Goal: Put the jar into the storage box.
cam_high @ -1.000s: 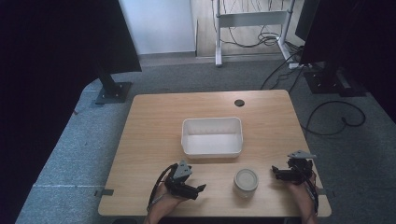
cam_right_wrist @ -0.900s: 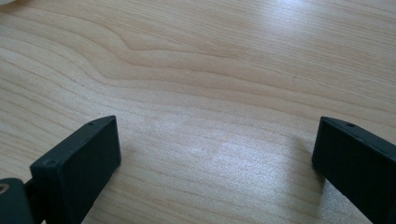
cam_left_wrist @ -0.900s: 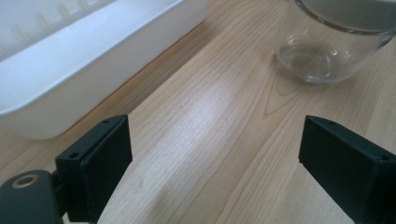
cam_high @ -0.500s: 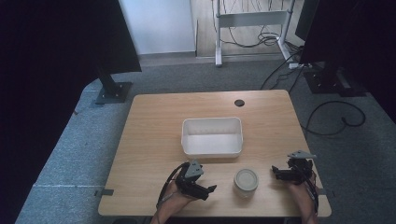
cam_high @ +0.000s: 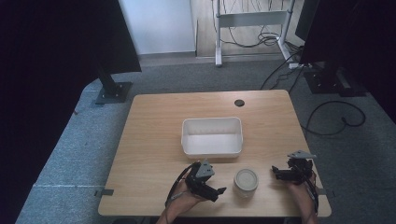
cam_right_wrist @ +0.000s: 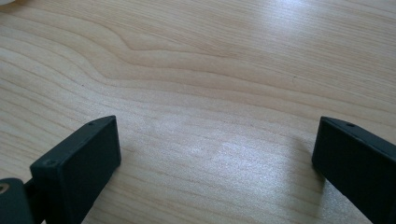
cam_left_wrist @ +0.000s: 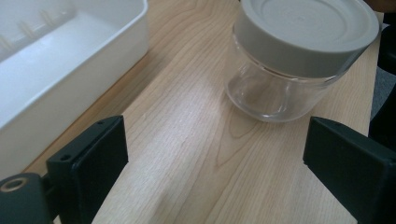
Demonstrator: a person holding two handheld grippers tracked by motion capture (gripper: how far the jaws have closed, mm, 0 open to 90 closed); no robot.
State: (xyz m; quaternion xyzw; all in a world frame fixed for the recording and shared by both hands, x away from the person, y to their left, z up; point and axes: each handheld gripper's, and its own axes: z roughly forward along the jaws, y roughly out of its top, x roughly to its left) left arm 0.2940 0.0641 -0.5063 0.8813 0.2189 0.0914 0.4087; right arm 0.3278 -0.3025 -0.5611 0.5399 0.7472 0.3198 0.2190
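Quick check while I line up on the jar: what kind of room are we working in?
Probably an office or lab recording space: a light wooden table on grey carpet, black stands on heavy bases, and loose black cables running across the floor behind it.

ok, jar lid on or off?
On. The grey lid caps the upright jar, which looks empty through the glass. Left tongs open, not touching it.

High view above, facing forward-down on table, 2 gripper views low, close, left sharing jar
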